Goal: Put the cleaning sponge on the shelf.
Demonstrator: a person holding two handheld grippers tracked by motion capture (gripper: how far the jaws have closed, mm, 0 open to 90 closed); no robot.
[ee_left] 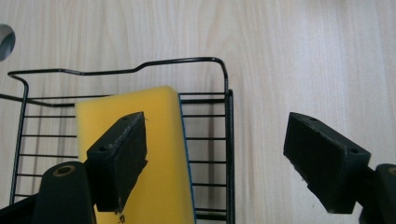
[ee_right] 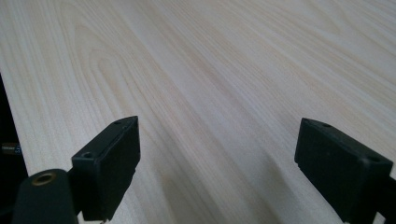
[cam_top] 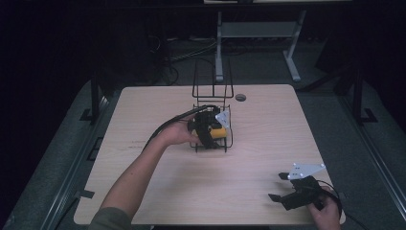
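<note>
Occupying the middle of a dim room, a pale wood-grain bench (cam_top: 268, 139) with rounded corners and a round cable hole (cam_top: 241, 97) near its far edge. Dark grey floor on all sides; beyond the bench, a light metal table frame (cam_top: 258, 33) and loose cables (cam_top: 191, 48) on the floor.

Black wire rack (cam_top: 213, 122): stands at the bench's centre, tall back loop toward the far edge.

Yellow sponge (ee_left: 140, 158), blue layer along one edge: lies inside the rack on its wire floor.

Left hand-held gripper (ee_left: 215, 163): poised over the rack, jaws spread wide, one jaw above the sponge and the other out past the rack's side wire, above bare wood; nothing pinched.

Right hand-held gripper (cam_top: 282, 187): near the bench's near right corner, well apart from the rack, jaws spread, nothing between them but bare wood grain.
</note>
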